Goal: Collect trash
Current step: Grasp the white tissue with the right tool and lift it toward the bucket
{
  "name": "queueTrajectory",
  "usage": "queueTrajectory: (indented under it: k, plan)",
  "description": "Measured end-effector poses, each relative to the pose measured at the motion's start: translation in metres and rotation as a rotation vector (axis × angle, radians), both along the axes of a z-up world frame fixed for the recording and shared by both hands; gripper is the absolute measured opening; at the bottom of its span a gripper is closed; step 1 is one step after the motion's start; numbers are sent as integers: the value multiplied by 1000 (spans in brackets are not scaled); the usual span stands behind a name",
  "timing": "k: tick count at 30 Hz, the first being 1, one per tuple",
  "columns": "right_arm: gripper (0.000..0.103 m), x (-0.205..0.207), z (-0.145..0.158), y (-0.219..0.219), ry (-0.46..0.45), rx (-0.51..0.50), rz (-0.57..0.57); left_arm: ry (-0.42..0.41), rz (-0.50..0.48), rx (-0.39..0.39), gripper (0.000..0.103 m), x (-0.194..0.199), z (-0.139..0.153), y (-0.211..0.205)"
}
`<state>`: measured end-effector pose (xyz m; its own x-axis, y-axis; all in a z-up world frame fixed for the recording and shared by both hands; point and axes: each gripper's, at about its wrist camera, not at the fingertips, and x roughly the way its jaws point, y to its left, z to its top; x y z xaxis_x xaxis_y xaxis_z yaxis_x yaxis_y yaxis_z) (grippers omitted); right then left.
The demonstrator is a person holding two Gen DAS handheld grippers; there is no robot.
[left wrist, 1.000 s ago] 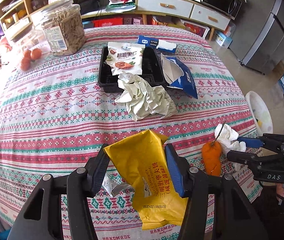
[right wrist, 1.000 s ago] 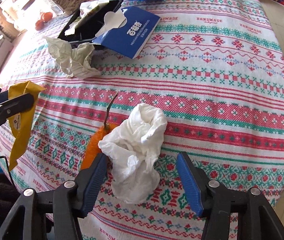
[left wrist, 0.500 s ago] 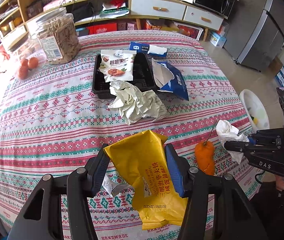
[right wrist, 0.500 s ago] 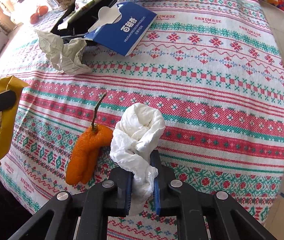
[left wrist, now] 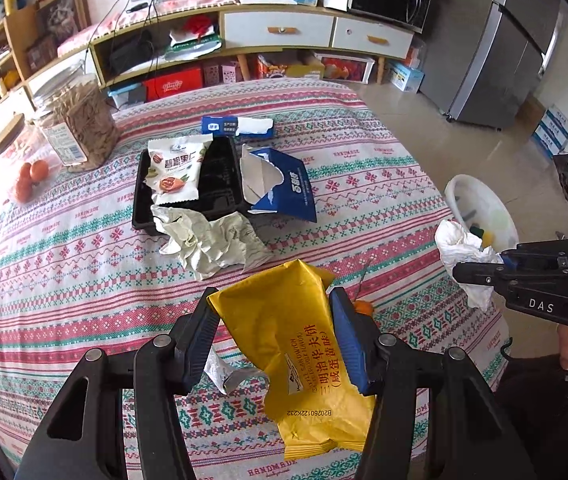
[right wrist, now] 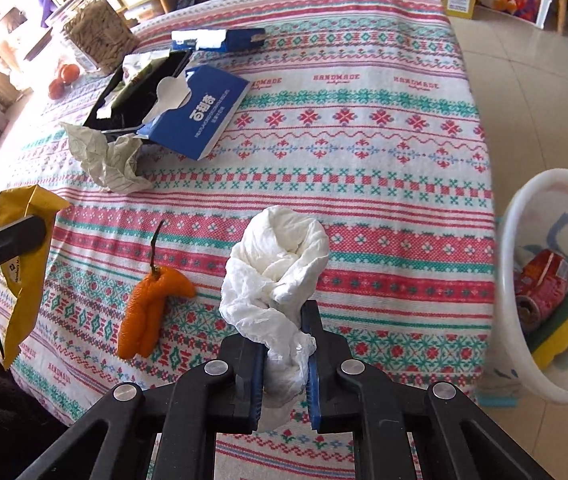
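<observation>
Two grippers w/ trash in each, above a round table [left wrist: 64, 280] w/ a striped pink/green patterned cloth. White bin [right wrist: 512, 264] sits on the floor just off the table's right edge; a crushed red can [right wrist: 544, 280] and a yellow-green sponge [right wrist: 564, 320] lie inside it.

Black tray [left wrist: 220, 184] sits toward the far side of the table, a white snack bag [left wrist: 174, 170] lying across its left part. Torn blue carton [left wrist: 284, 184] leans on the tray's right rim. Crumpled paper [left wrist: 212, 240] lies touching the tray's near edge. Small blue box [left wrist: 238, 126] is just behind the tray. Clear jar [left wrist: 80, 124] stands far left.

Left gripper [left wrist: 274, 344]: both fingers pressed against a yellow wrapper [left wrist: 300, 344], pinching it by the sides; wrapper hangs tilted above the cloth near the table's near edge.

Right gripper [right wrist: 286, 354]: jaws squeezed tight on a white tissue wad [right wrist: 280, 264], which sticks up and forward of the fingers, above the cloth, near the right edge and bin.

Orange peel [right wrist: 152, 308] w/ stem lies on the cloth just left of the tissue, not touching it. Small foil scrap [left wrist: 224, 372] lies on the cloth under the left gripper.
</observation>
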<state>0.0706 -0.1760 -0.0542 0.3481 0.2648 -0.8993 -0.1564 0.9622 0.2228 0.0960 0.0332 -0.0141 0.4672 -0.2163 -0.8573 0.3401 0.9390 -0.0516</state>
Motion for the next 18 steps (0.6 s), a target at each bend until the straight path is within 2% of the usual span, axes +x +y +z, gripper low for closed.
queueTrajectory:
  k: [18]
  plan:
    - [14, -31, 28, -87, -50, -2, -155, -27, -121, -21, 58, -3, 11, -90]
